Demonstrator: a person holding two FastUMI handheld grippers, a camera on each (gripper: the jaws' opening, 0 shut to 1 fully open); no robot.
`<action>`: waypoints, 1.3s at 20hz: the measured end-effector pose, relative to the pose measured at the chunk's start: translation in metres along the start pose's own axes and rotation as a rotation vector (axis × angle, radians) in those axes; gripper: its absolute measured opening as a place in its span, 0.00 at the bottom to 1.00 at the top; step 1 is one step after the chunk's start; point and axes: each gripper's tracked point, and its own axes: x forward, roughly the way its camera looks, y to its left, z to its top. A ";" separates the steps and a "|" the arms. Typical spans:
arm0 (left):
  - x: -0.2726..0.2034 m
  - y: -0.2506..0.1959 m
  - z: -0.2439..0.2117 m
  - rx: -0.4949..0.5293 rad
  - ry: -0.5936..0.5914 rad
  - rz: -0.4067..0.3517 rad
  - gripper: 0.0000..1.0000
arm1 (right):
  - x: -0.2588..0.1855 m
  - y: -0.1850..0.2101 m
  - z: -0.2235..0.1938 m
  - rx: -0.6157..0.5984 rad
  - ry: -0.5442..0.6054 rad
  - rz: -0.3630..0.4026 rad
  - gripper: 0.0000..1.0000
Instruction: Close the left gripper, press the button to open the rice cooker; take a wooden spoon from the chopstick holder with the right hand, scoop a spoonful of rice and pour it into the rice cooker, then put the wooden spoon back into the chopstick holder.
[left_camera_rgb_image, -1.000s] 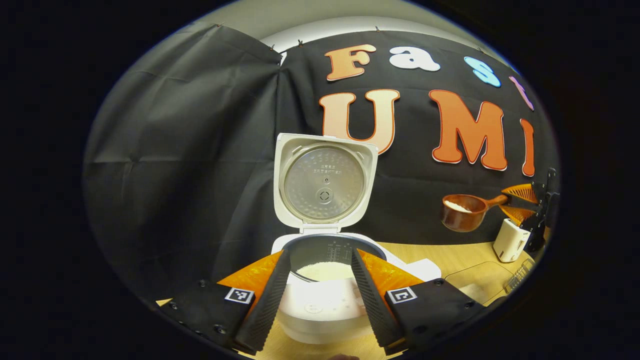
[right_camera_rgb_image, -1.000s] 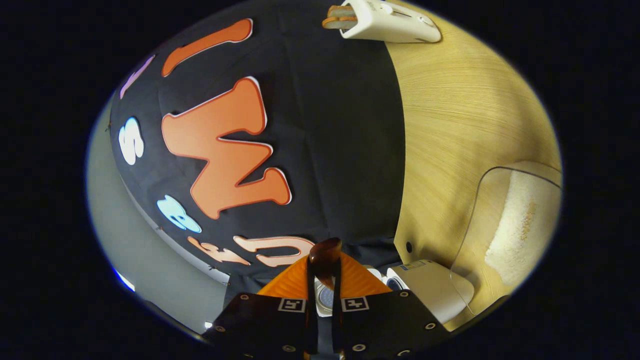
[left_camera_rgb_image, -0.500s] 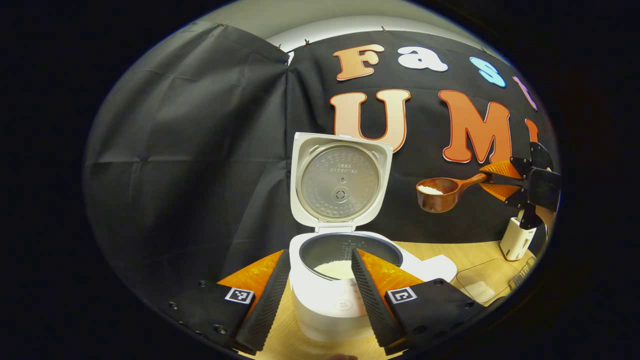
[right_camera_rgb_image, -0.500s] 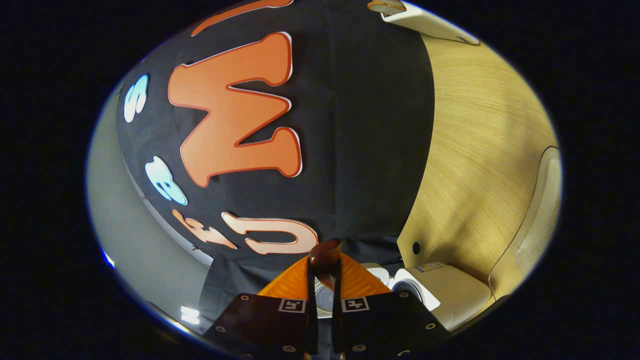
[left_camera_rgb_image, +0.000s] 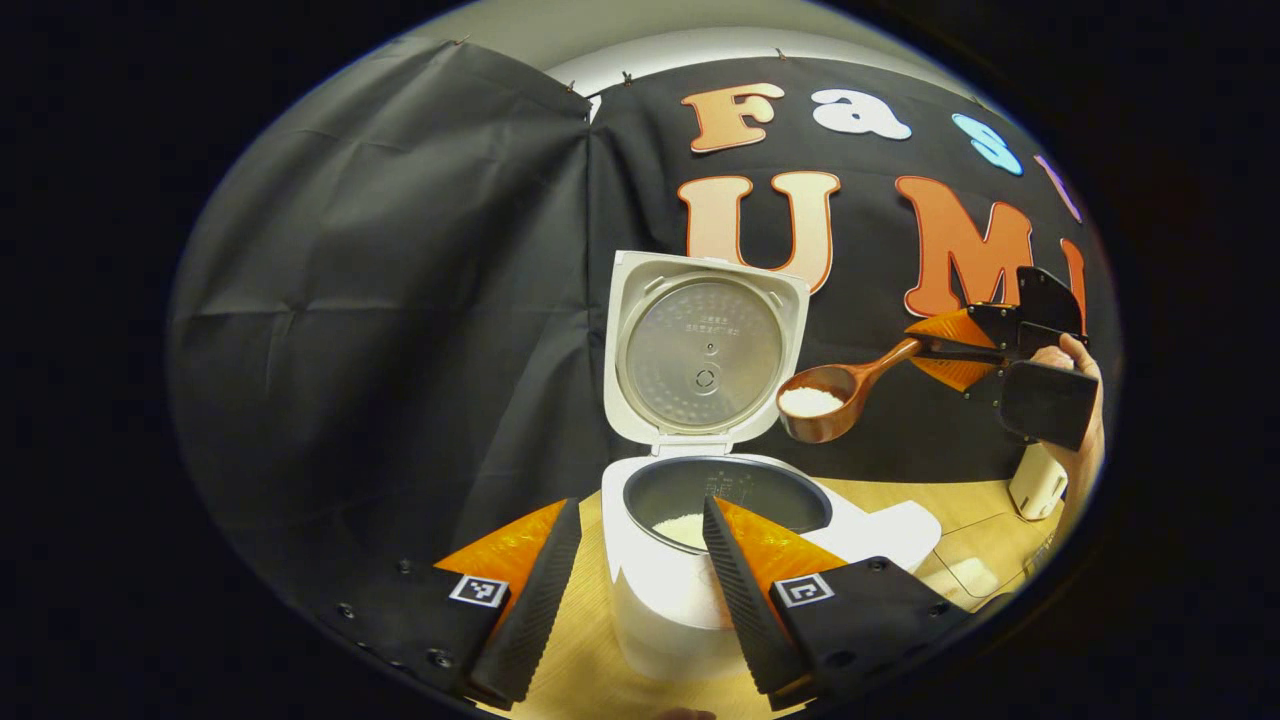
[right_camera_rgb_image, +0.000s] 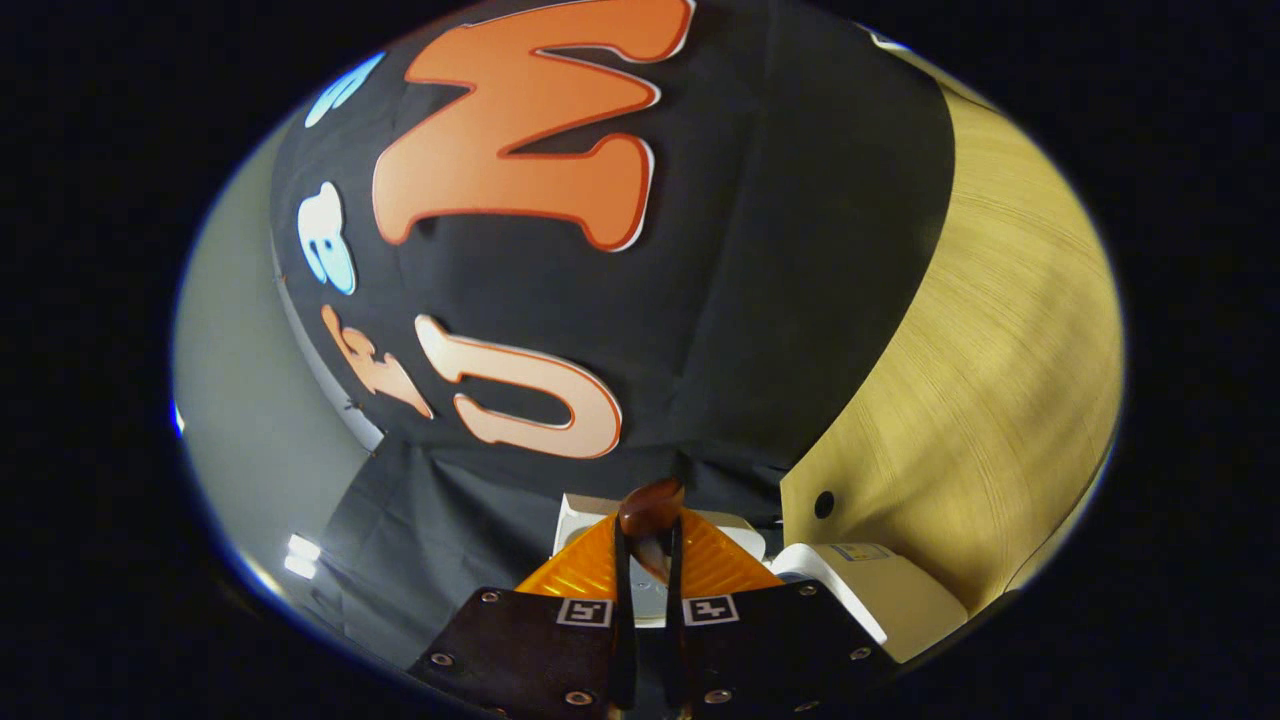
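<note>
My right gripper (left_camera_rgb_image: 935, 345) was clamped on the wooden spoon (left_camera_rgb_image: 835, 393), whose bowl of white rice hung level beside the raised lid (left_camera_rgb_image: 705, 350), just short of the rice cooker (left_camera_rgb_image: 680, 590). I judged it best to keep the bowl flat until over the inner pot, which already held some rice (left_camera_rgb_image: 683, 527), then tip slowly. My left gripper (left_camera_rgb_image: 640, 590) gaped wide, holding nothing.

white rice cooker (left_camera_rgb_image: 680, 590) stands open, wooden spoon (left_camera_rgb_image: 835, 392) of rice beside its raised lid.
</note>
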 end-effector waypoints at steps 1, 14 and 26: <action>0.002 0.001 0.000 -0.003 0.001 -0.002 0.81 | 0.005 0.002 -0.007 -0.033 0.008 0.012 0.11; 0.005 0.018 -0.001 -0.009 0.006 0.009 0.81 | 0.017 0.043 -0.047 -0.520 -0.015 0.148 0.11; -0.006 0.028 0.013 0.033 -0.030 0.017 0.81 | -0.008 0.097 -0.085 -0.893 -0.021 0.351 0.11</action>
